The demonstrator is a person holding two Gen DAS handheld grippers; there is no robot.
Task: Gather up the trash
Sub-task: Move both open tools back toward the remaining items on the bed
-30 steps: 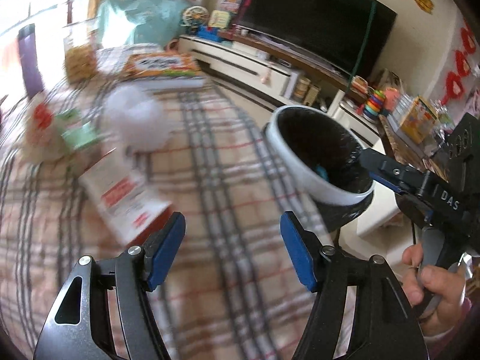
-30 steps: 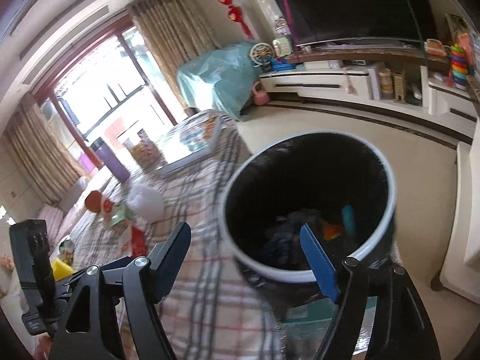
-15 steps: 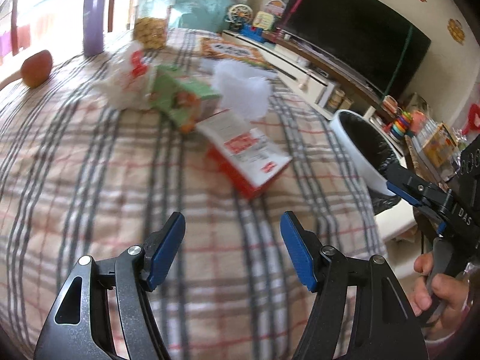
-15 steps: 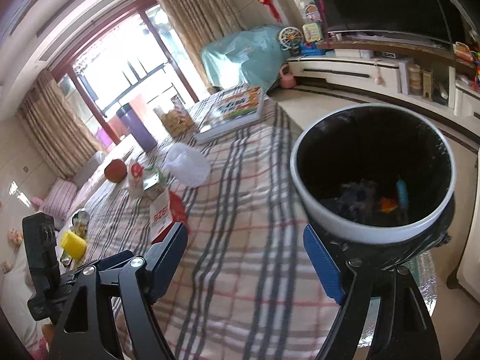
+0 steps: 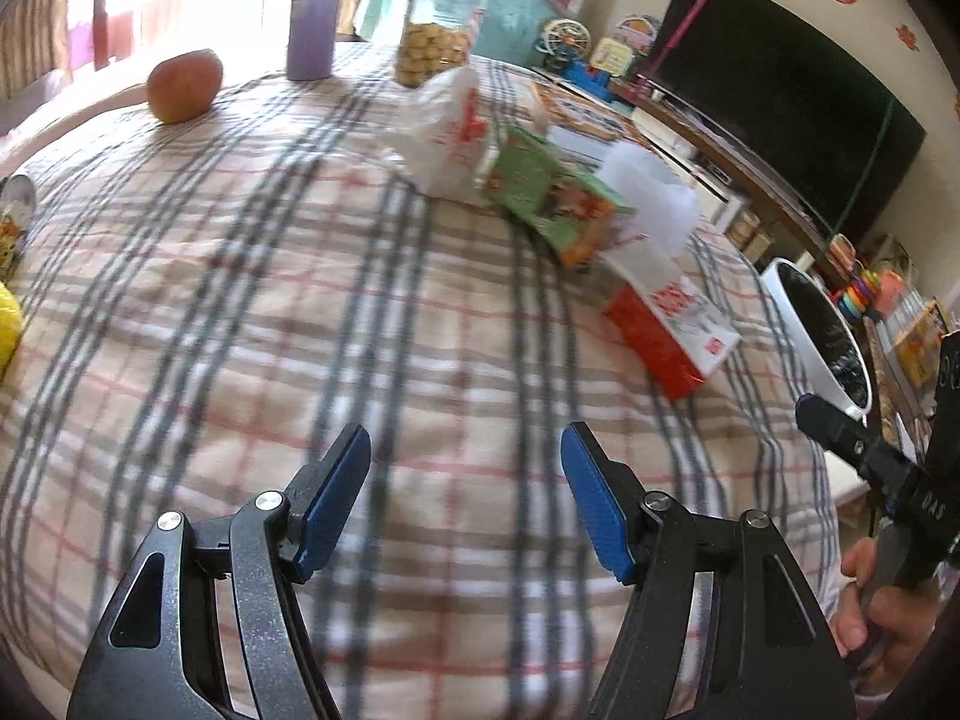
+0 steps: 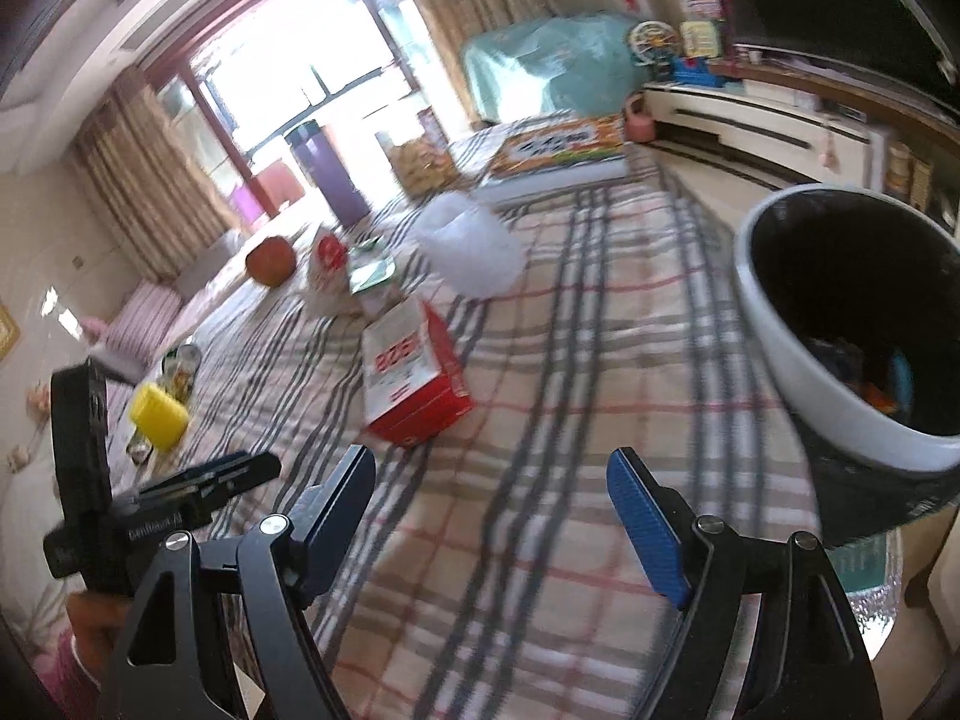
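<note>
On your desk (image 6: 600,360) the flat box (image 6: 414,378) lies in the middle. Behind it sit a carton (image 5: 555,204) and two bags. The bin (image 6: 840,324) stands at the desk's right edge.

— Where does the light come from?
— From the tall curtained window (image 6: 300,90) far ahead of the tongs – it is blown out to white, and glare washes the purple cylindrical bottle (image 5: 311,6) and the round orange fruit (image 5: 185,84).
— Sharpness?
— The checked pink-and-grey cloth (image 5: 240,300) just ahead of the tongs is smeared by motion blur. Fisheye bending curves its stripes, and the frame corners go dark.
</note>
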